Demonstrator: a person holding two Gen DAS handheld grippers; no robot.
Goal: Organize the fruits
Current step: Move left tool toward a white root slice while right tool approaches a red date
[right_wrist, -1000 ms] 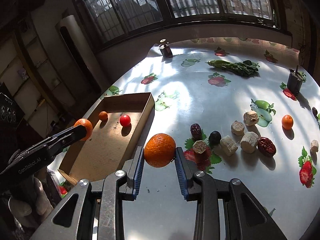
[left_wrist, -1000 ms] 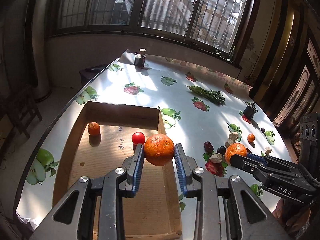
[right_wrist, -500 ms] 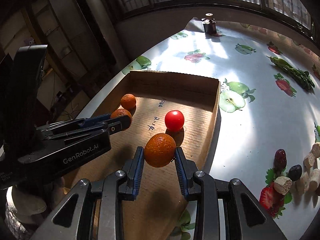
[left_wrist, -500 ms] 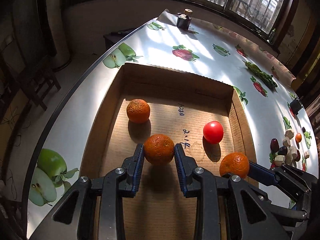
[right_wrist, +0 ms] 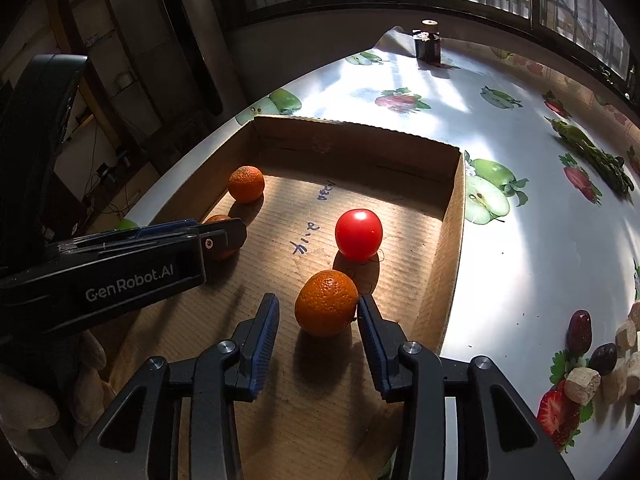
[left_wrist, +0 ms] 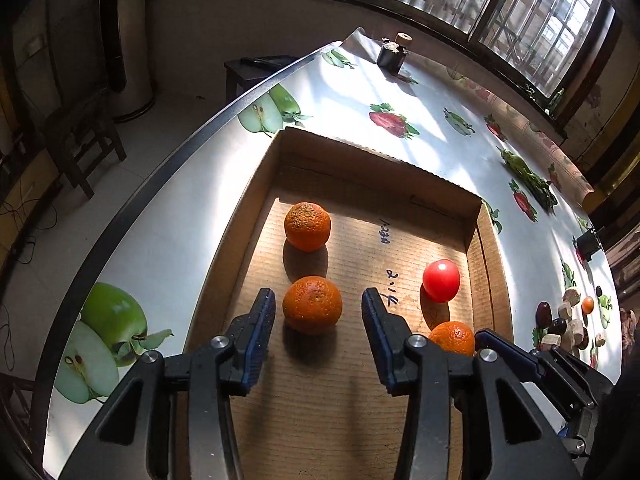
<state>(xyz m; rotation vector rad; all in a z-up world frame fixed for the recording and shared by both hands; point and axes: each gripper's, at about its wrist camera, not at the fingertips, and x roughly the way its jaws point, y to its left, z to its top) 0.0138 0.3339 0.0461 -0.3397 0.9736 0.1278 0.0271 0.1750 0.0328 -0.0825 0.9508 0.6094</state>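
A shallow cardboard box lies on the fruit-print table. In it are a far orange and a red tomato. My left gripper is low in the box, its jaws opening. An orange rests on the box floor between its pads, with gaps on both sides. My right gripper is also opening around a second orange that sits on the floor, close to the right pad and clear of the left one.
Dates and pale chunks lie on the table right of the box, with a small orange. Leafy greens and a small dark pot stand farther back. The table's edge runs just left of the box.
Both grippers carried their oranges over the box and down to its floor. Both pairs of jaws have now parted, and the oranges rest on the cardboard.
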